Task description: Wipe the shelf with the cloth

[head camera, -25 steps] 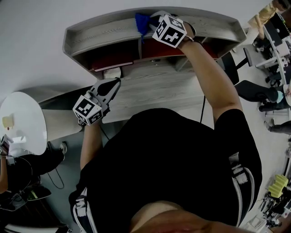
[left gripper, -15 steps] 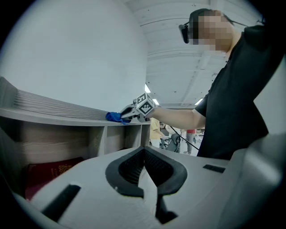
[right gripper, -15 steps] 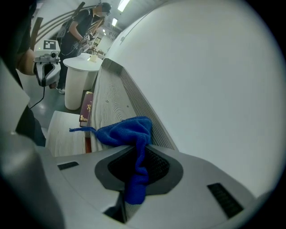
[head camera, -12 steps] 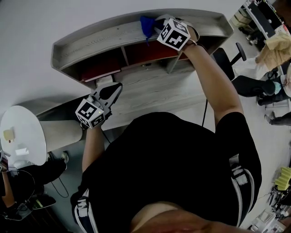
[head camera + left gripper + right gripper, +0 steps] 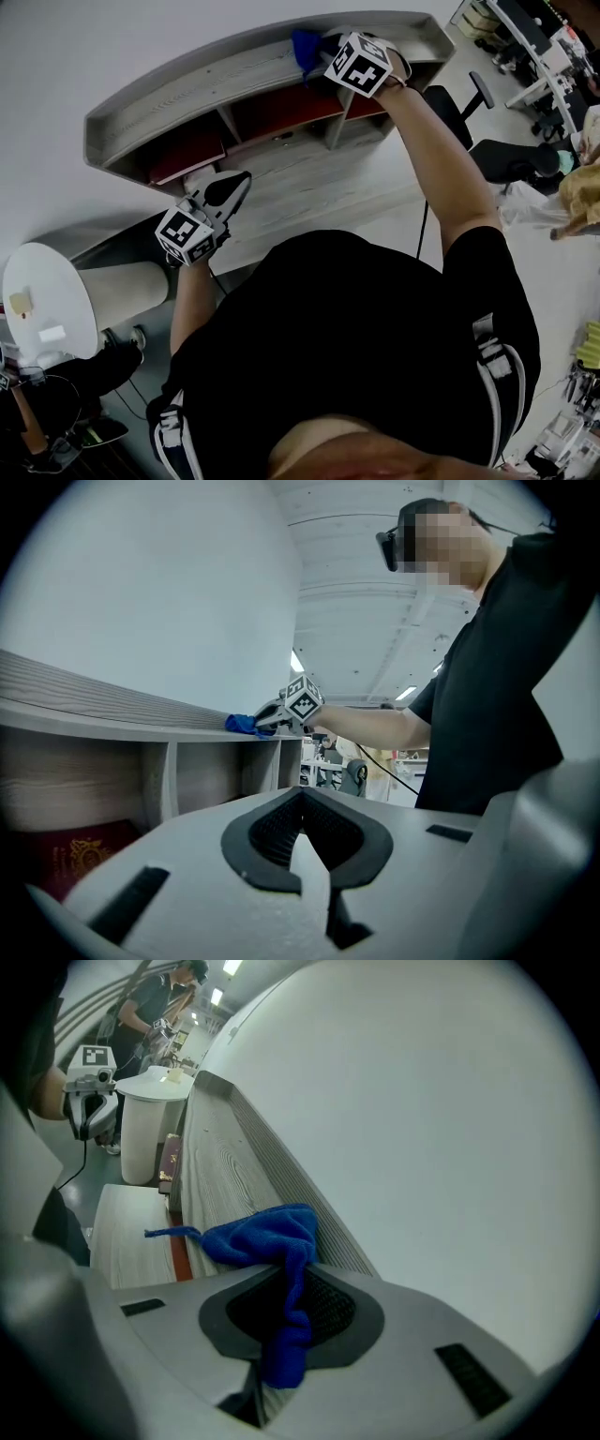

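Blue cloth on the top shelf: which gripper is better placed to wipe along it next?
Right. The right gripper is shut on the blue cloth, which lies on the top shelf. The left gripper is shut, empty and lower, by the desk, apart from the cloth.

Cloth (image 5: 267, 1237): solid bright blue.
Shelf (image 5: 178, 98): pale grey woodgrain, fine ribbed lines along the back strip. Compartments underneath read dark red.
Book (image 5: 75, 860) in one compartment: maroon, gold emblem.
Right hand-held gripper (image 5: 286, 1283) and left hand-held gripper (image 5: 302, 808): light grey shells, black ribbed pads.
Marker cubes (image 5: 361, 64): black-and-white square patterns.
Counter (image 5: 300, 187): same pale grey grain.
Round table (image 5: 42, 300): white.
Wall (image 5: 94, 56): plain white.
Person's shirt (image 5: 356, 337): black.
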The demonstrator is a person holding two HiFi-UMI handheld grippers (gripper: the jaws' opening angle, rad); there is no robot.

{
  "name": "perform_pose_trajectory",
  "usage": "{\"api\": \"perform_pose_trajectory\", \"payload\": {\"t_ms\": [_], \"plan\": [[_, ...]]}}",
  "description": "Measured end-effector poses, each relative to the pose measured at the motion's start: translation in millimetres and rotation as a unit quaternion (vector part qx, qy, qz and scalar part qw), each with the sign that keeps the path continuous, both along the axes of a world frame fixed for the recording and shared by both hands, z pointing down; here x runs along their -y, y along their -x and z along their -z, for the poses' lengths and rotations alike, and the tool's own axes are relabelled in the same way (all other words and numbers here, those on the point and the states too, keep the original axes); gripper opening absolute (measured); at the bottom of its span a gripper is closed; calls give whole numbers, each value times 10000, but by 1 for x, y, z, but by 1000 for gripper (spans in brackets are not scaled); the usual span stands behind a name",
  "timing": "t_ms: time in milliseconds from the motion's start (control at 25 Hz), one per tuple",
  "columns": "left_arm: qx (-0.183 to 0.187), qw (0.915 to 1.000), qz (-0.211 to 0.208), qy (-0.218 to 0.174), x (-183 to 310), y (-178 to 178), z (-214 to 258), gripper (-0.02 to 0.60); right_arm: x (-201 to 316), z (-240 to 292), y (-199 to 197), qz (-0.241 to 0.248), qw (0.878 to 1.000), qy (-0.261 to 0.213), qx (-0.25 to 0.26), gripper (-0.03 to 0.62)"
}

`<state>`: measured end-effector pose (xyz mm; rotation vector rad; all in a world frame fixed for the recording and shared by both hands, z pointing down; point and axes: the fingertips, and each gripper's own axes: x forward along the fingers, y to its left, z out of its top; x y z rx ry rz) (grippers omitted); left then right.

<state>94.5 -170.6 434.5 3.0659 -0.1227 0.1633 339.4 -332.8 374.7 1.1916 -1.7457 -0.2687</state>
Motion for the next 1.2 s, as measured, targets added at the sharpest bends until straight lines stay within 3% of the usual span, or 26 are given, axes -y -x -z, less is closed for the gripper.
{"api": "perform_pose_trajectory", "payload": {"t_ms": [520, 1200], "plan": [[37, 9996, -295, 34, -5, -41, -1, 17, -21, -1, -116, -1346, 9905, -115, 251, 54], [76, 9982, -595, -44, 0, -68, -4, 17, -42, -2, -222, -2286, 9727, -176, 354, 54]]}}
